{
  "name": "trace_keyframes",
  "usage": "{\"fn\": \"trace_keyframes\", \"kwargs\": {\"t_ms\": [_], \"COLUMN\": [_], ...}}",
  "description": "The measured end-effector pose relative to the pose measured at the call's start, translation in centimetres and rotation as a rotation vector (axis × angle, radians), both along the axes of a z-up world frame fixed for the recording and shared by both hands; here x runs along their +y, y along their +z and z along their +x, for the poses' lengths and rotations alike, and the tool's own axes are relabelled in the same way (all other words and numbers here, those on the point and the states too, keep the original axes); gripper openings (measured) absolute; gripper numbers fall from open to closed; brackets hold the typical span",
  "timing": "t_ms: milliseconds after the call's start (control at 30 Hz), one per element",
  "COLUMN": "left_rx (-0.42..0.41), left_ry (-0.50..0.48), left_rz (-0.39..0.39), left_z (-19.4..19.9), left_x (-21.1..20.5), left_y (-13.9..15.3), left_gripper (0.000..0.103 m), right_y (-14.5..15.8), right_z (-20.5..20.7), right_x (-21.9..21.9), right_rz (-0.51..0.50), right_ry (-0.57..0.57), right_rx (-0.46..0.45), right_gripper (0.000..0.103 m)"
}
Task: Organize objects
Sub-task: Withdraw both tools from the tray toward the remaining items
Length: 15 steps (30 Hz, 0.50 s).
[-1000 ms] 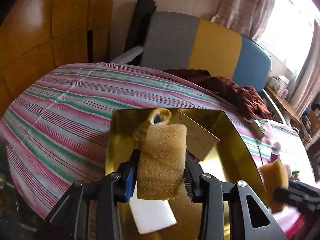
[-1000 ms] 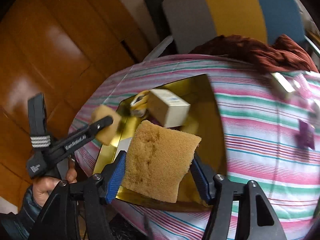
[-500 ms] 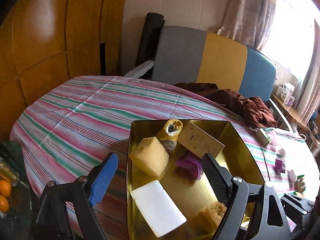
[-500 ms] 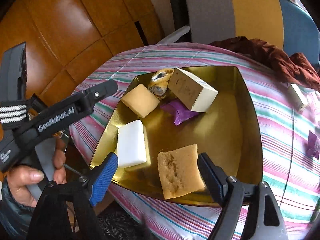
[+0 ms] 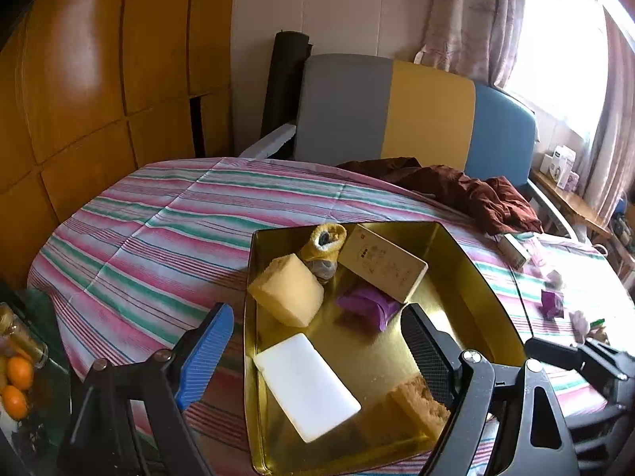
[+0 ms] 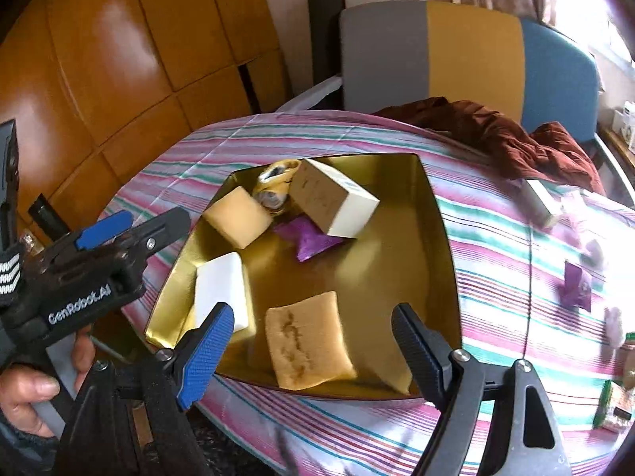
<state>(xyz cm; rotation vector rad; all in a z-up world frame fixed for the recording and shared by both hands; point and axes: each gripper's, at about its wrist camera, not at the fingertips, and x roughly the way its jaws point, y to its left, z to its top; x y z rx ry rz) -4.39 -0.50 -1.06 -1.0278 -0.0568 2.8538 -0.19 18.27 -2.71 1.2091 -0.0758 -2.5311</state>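
Note:
A gold tray (image 5: pixel 468 261) (image 6: pixel 440 238) sits on the striped table. It holds two yellow sponges (image 5: pixel 287 295) (image 6: pixel 307 351), a white block (image 5: pixel 307 384) (image 6: pixel 220 295), a tan box (image 5: pixel 383 261) (image 6: pixel 331 202), a purple packet (image 5: pixel 367 303) (image 6: pixel 307 240) and a small yellow sock (image 5: pixel 325 244) (image 6: pixel 276 184). My left gripper (image 5: pixel 313 357) is open and empty above the tray's near left edge; it also shows in the right wrist view (image 6: pixel 131 226). My right gripper (image 6: pixel 307 345) is open and empty above the near sponge.
A dark red cloth (image 5: pixel 468 194) (image 6: pixel 516 139) lies at the table's far side by a grey, yellow and blue chair (image 5: pixel 412 107). A small box (image 6: pixel 539 198), a purple packet (image 6: pixel 577 285) and other small items lie right of the tray. Oranges (image 5: pixel 18 384) sit low left.
Both grippers opened and let their yellow sponges drop into the tray, one at the left back, one at the front. Both grippers then pulled back and up from the tray.

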Motion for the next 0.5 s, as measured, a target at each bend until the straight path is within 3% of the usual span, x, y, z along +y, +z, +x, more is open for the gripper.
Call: {"fn": "trace_keyframes", "kwargs": {"t_ms": [500], "left_rx": [-0.018], "left_ry": [-0.037], "left_rz": [-0.016], "left_z": [0.7], "left_x": [1.3], "left_y": [-0.5], "left_gripper": [0.087], "right_y": [-0.6], "right_z": [0.0], "right_x": [1.8], "right_rz": [-0.012], "right_ry": [-0.070], "right_rx": [-0.009], "right_gripper": [0.083]}}
